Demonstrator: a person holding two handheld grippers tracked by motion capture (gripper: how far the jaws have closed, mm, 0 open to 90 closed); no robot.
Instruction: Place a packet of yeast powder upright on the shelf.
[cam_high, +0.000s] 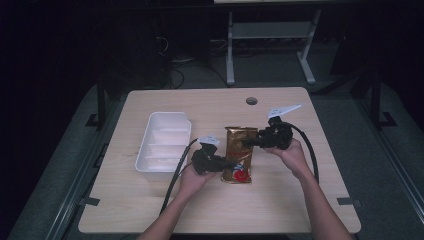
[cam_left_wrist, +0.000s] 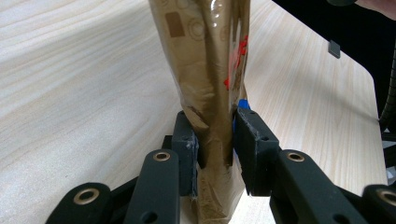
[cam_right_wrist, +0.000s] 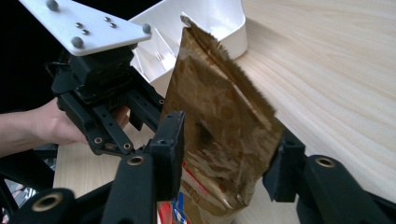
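In the left gripper view the pouch (cam_left_wrist: 205, 60) runs off the top edge, and its lower end is covered by the pads (cam_left_wrist: 187, 144) of the left hand-held gripper (cam_left_wrist: 215, 140). In the right gripper view the pouch's bottom is cut off, its print unreadable. The tray (cam_right_wrist: 224, 23) is cropped at the top.

The high view looks forward and down from above the person's edge of the table (cam_high: 150, 210), taking in the whole top and the floor beyond. The left gripper view sits very close to the gold pouch (cam_left_wrist: 210, 70), facing along it across the tabletop. The right gripper view, equally close to the pouch (cam_right_wrist: 219, 135), faces the white tray (cam_right_wrist: 224, 28). All three views share the pouch.
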